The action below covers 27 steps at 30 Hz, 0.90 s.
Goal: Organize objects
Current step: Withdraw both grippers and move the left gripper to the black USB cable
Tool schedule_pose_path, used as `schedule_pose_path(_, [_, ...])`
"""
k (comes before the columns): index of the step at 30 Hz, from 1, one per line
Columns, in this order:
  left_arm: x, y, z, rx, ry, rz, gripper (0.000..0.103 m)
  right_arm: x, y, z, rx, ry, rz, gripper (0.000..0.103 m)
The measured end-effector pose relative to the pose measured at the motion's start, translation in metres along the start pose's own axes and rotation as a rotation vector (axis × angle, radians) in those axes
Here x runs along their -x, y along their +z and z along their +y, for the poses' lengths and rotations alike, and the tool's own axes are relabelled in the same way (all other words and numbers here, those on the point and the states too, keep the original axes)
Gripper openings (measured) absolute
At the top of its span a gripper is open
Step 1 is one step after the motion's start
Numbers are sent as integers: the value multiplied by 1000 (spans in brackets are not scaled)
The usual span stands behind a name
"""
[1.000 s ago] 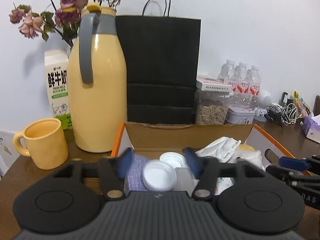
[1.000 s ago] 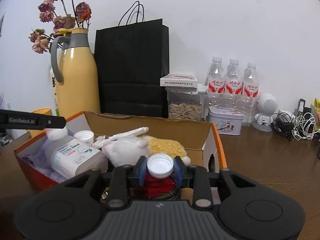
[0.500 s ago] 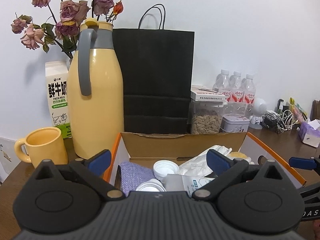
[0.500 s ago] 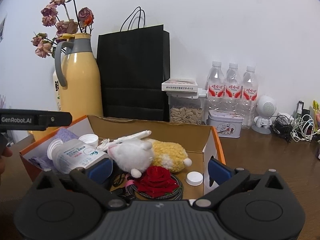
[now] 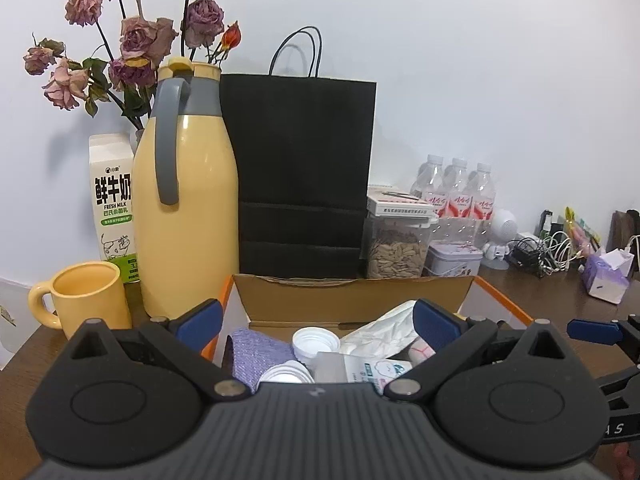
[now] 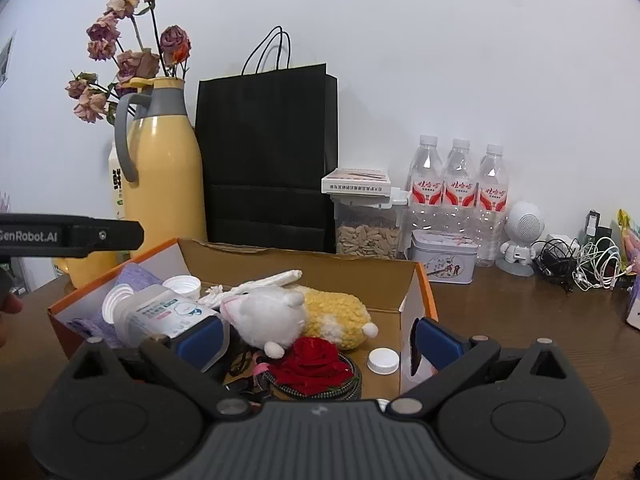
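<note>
An open cardboard box with orange sides holds a white plush toy, a yellow plush, a red rose, a loose white cap, a purple cloth and a lying white bottle. My right gripper is open over the box's near right part, with nothing held. My left gripper is open above the box's left end, over the bottle and a white lid. Crumpled white tissue lies beside them.
Behind the box stand a yellow thermos, a black paper bag, a seed jar, water bottles and a tin. A yellow mug and milk carton sit left. Cables lie right.
Both grippers opened wide. The right one let go of the small white cap, which now lies on the box floor. The left one released the bottle and drew back slightly.
</note>
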<state>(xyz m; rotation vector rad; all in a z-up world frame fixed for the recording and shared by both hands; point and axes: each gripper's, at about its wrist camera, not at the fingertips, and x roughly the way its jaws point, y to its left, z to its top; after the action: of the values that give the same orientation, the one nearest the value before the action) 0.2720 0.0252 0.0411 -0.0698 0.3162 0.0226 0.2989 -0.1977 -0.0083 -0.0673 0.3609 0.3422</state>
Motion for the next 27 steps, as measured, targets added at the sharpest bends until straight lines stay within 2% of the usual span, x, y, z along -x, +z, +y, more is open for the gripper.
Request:
schedule_pose_path(12, [35, -8, -5, -3, -25, -1, 103, 29, -5, -2, -5, -4, -19, 103])
schedule_pose_path(27, [62, -47, 2, -8, 11, 93, 103, 58, -31, -12, -3, -26, 37, 103])
